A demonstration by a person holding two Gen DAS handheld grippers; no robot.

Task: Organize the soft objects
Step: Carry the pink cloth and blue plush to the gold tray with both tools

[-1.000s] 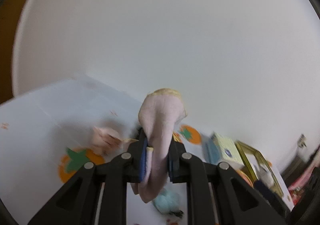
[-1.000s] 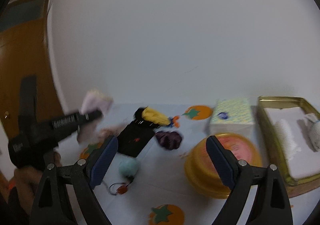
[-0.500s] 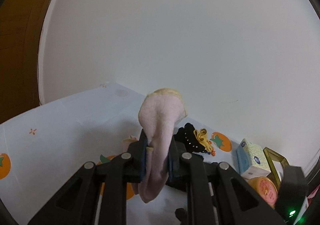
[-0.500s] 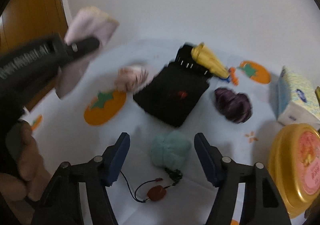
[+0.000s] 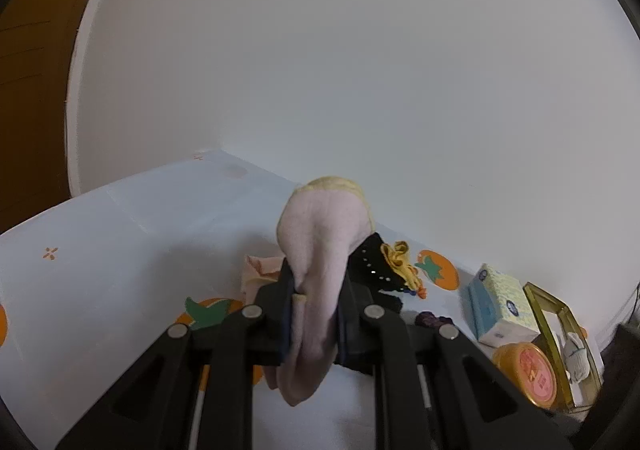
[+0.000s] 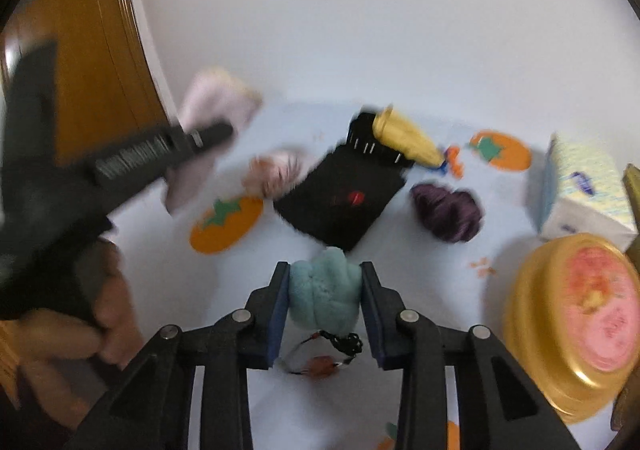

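Lowered since the earlier frame, right gripper (image 6: pixel 323 300) closes around the squashy teal pompom (image 6: pixel 322 290), light, best pinched mid-body; left gripper (image 5: pixel 316 306) clamps pink cloth (image 5: pixel 320 246).

The pompom (image 6: pixel 323 292) lies on the table (image 6: pixel 160 274) between the right gripper (image 6: pixel 323 302)'s closing jaws, its cord (image 6: pixel 320 358) trailing back under the gripper. Just ahead lies the pouch (image 6: pixel 344 198), with a cone (image 6: pixel 404 138) on its far corner. Right of the pouch lies a scrunchie (image 6: pixel 448 210); farther right stands the tissue box (image 6: pixel 584 186), and nearer, the round tin (image 6: pixel 576 322). Left of the pouch lies a small cloth (image 6: pixel 276 170). Farther left, above the table, the left gripper (image 5: pixel 316 306) pinches a sock (image 5: pixel 320 250) that hangs from both ends of its jaws. Beyond the tin, to the left gripper's far right, sits a tray (image 5: pixel 548 314).
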